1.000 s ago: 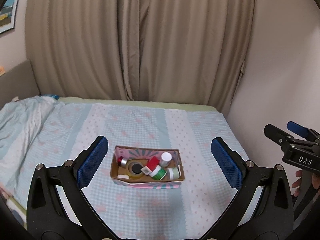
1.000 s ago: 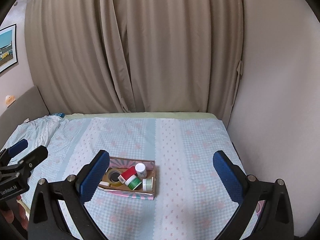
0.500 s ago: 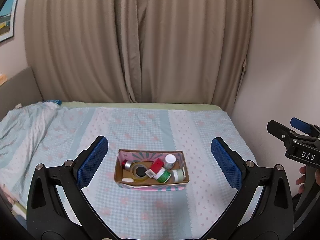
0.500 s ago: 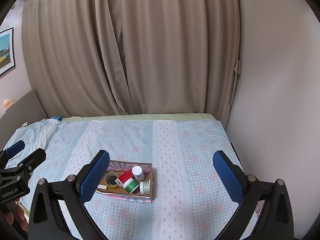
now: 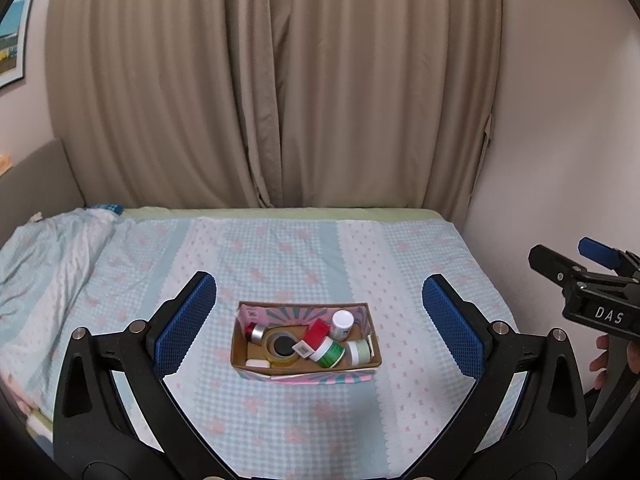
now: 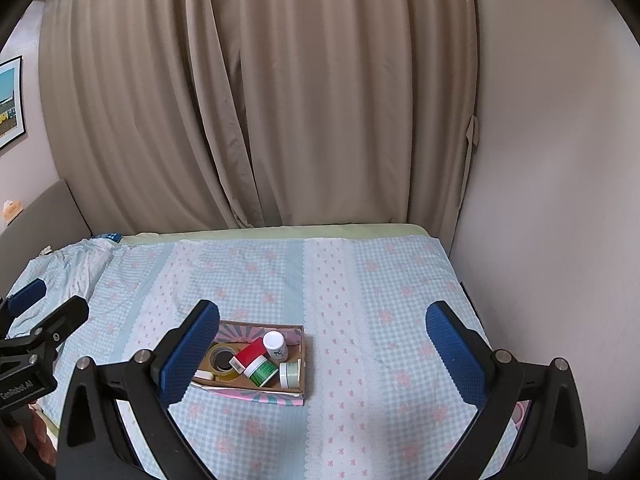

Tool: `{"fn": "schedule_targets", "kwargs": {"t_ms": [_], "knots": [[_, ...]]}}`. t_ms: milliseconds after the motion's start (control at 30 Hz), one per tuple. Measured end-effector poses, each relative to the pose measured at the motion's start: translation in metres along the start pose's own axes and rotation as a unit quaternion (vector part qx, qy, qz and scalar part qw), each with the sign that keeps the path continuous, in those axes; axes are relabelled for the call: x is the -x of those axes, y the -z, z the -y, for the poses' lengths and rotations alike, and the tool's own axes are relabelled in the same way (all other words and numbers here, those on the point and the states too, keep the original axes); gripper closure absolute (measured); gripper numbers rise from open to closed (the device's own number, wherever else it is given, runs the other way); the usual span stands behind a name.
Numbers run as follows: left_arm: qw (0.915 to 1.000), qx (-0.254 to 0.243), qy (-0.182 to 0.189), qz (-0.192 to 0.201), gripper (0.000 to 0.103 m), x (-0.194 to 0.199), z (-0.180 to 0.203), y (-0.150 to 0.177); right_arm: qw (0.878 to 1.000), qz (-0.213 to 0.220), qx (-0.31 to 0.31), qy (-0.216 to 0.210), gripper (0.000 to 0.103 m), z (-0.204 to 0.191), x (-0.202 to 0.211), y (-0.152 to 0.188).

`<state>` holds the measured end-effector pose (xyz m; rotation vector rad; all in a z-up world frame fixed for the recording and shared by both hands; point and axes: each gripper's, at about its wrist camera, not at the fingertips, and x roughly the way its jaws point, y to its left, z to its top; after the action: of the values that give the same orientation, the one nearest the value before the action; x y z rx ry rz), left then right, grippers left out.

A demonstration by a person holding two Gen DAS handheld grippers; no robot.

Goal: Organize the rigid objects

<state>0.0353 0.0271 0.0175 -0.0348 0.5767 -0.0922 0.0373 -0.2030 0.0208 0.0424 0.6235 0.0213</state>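
A small open cardboard box [image 5: 240, 354] with pink and teal sides sits on the bed. It holds a tape roll [image 5: 282, 346], a white bottle [image 5: 341, 324], a red box [image 5: 314, 332], a green-labelled jar [image 5: 330, 353], a pale jar [image 5: 359, 352] and a red-and-silver tube [image 5: 255, 332]. My left gripper [image 5: 319, 324] is open and empty, held above and before the box. My right gripper [image 6: 322, 348] is open and empty, with the box [image 6: 301, 392] by its left finger. The tape roll [image 6: 222, 356] and white bottle [image 6: 275, 345] show there too.
The bed wears a blue checked cover with pink flowers [image 5: 320, 260]. A rumpled blanket [image 5: 44, 256] lies at the left. Beige curtains [image 5: 280, 80] hang behind. A wall [image 6: 560, 160] runs along the right. The other gripper shows at the edge of each view [image 5: 592, 296].
Both cameras have pulled back and risen a little, so the box sits lower and more centred in the left wrist view. Both grippers stay open and empty.
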Motion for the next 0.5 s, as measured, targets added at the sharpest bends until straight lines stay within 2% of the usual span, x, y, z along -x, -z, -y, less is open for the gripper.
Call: {"fn": "schedule_targets", "kwargs": {"t_ms": [500], "knots": [[1.0000, -0.001, -0.002, 0.005, 0.000, 0.0002, 0.0000, 0.0004, 1.000, 0.001, 0.005, 0.009, 0.000, -0.0102, 0.0006, 0.0001]]}}
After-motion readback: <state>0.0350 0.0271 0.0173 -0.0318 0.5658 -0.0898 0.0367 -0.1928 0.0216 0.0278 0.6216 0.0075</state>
